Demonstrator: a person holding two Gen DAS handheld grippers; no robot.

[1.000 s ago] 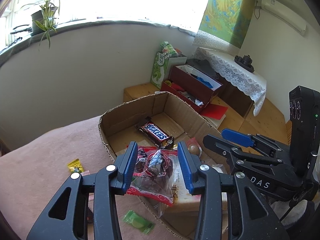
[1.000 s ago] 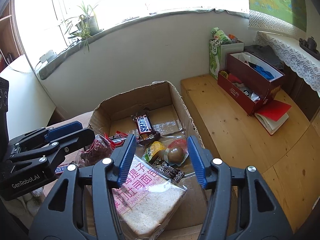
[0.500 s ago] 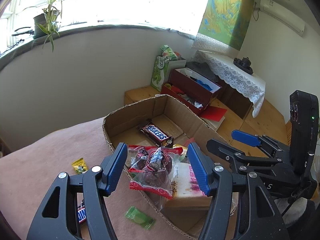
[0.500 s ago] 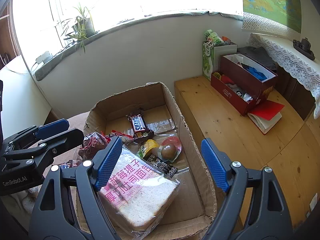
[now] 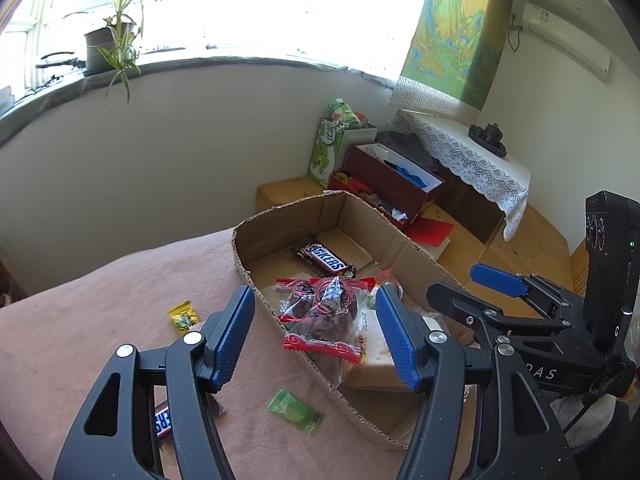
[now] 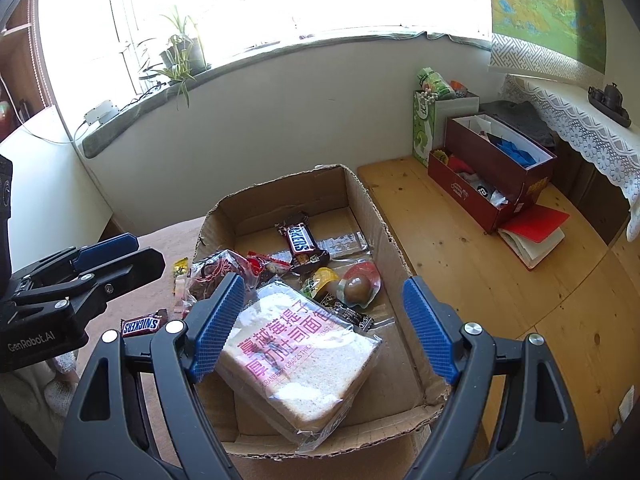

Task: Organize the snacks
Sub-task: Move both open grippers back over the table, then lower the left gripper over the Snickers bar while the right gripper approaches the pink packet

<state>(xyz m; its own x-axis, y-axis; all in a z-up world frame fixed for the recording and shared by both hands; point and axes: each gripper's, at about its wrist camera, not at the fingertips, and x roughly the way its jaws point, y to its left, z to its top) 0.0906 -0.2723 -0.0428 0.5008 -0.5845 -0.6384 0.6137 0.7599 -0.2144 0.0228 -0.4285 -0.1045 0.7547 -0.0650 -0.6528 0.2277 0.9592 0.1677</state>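
A cardboard box [image 5: 404,248] [image 6: 376,208] sits on a pink blanket [image 5: 80,328]. Inside lie a Snickers bar [image 5: 325,260] [image 6: 301,239], a bagged bread slice [image 6: 300,356], a brown egg in a red wrapper [image 6: 358,287] and a yellow packet [image 6: 318,282]. A red-edged bag of dark snacks [image 5: 324,320] [image 6: 218,270] rests over the box's left rim. My left gripper [image 5: 316,334] is open, above that bag and not touching it. My right gripper [image 6: 320,328] is open above the bread. On the blanket lie a yellow candy [image 5: 183,316], a green candy [image 5: 295,410] and a second Snickers [image 6: 144,323].
A wooden bench [image 6: 480,272] lies right of the box, with a dark red box [image 6: 492,168], a green bag [image 6: 426,124] and a red notebook [image 6: 534,236]. A lace-covered table [image 5: 472,156] stands behind. A low white wall with potted plants [image 5: 116,44] runs behind.
Both grippers opened and drew back and up. The left let go of the snack bag on the box rim; the right let go of the bread, which now lies in the box.
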